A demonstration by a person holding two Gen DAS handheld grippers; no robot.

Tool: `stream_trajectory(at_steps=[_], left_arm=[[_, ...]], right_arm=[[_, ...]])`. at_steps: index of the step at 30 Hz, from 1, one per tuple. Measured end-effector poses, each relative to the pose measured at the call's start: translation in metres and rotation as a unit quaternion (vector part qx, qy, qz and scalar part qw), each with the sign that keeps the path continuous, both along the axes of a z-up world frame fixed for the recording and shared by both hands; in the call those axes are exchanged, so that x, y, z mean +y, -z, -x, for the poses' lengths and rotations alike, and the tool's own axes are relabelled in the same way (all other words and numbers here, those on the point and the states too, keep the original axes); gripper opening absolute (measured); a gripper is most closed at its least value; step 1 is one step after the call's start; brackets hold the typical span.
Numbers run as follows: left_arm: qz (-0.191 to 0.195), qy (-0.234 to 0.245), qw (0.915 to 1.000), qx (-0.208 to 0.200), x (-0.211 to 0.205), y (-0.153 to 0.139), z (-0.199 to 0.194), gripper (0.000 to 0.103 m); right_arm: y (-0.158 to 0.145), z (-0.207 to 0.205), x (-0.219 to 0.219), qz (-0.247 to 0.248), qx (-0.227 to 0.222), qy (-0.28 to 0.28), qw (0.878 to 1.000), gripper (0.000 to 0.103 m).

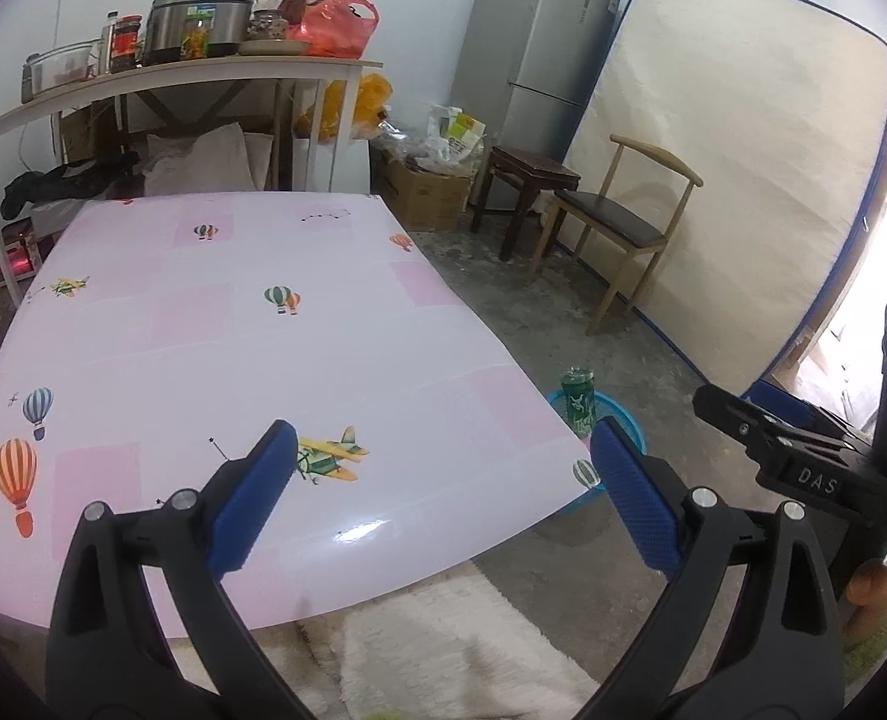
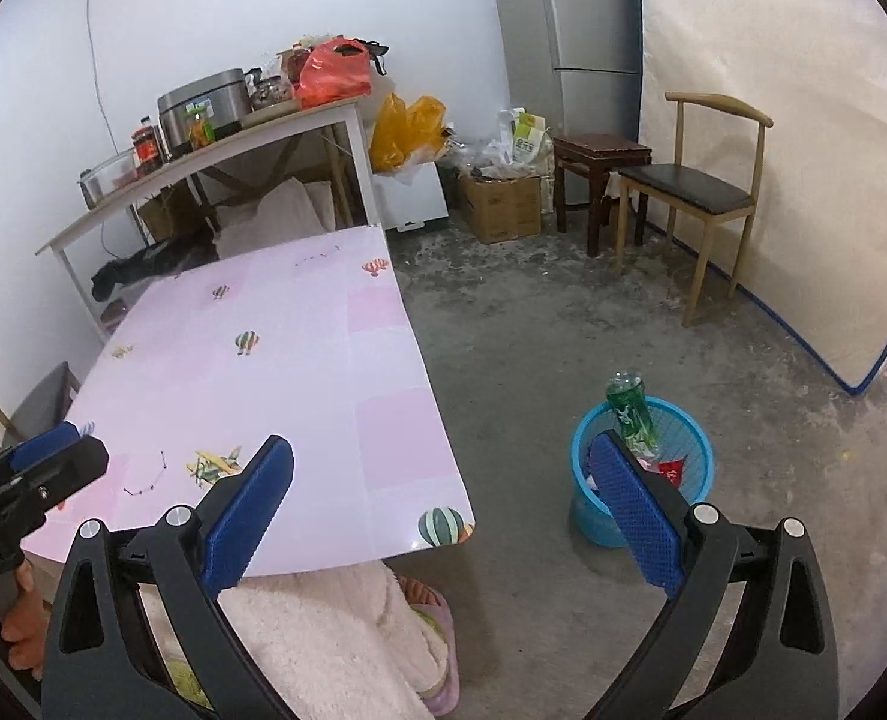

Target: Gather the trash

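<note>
A blue plastic basket (image 2: 692, 450) stands on the concrete floor to the right of the table. A green bottle (image 2: 629, 411) leans upright inside it, with red and white scraps (image 2: 670, 471) beside it. In the left wrist view the bottle (image 1: 578, 402) and the basket's rim (image 1: 623, 414) show past the table's right edge. My left gripper (image 1: 443, 480) hangs open over the table's near right corner, nothing between its blue pads. My right gripper (image 2: 443, 492) is open too, empty, above the table corner and floor. Each gripper also shows in the other's view: the right (image 1: 803, 456), the left (image 2: 29, 480).
The table (image 2: 275, 372) wears a pink cloth with balloons and planes. A fluffy white garment (image 2: 335, 630) lies below its near edge. Behind stand a cluttered white side table (image 2: 227, 144), a fridge (image 2: 575, 42), a wooden chair (image 2: 695, 192), a dark stool (image 2: 599, 156), a cardboard box (image 2: 503, 207) and a mattress (image 2: 803, 120).
</note>
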State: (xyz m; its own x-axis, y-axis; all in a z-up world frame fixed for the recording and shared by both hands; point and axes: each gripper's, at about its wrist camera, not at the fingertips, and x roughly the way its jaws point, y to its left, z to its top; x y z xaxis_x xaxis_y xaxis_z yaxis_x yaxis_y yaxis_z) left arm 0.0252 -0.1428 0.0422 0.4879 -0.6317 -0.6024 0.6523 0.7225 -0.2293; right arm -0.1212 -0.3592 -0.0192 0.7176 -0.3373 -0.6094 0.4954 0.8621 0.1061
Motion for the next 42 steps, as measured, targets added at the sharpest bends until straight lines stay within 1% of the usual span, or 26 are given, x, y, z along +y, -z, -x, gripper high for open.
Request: stream_trajectory(at_steps=[12,15,18,21,28,33,36,42], left_arm=[[-0.019,-0.02,0.9996,0.004,-0.006,0.005,0.005,0.094],[-0.029,-0.022,0.9993,0.005,-0.009,0.007,0.008,0.094],[-0.048,-0.032,0.9983,-0.005,-0.013,0.008,0.009,0.094],[-0.058,-0.046,0.9972,-0.011,-0.014,0.007,0.009,0.094],[-0.076,-0.082,0.9933,-0.03,-0.01,0.005,0.009,0.094],[-0.073,-0.094,0.9926,-0.026,-0.005,0.006,0.005,0.094],[-0.08,-0.099,0.9916,-0.021,-0.004,0.008,0.004,0.094],[-0.103,-0.107,0.9888,-0.01,-0.009,0.016,0.004,0.094]], right_arm=[[-0.004,0.008,0.009,0.037,0.011,0.017,0.999,0.096],[-0.005,0.009,0.013,0.051,0.013,0.018,0.998,0.096],[-0.008,0.011,0.015,0.065,0.007,0.022,0.998,0.096],[-0.009,0.01,0.015,0.064,0.002,0.019,0.998,0.096],[-0.007,-0.002,0.022,0.067,0.01,0.01,0.998,0.096],[-0.003,-0.011,0.027,0.059,0.009,0.007,0.998,0.096],[-0.001,-0.014,0.03,0.055,0.009,0.004,0.998,0.096],[-0.001,-0.011,0.031,0.068,0.008,0.012,0.998,0.096]])
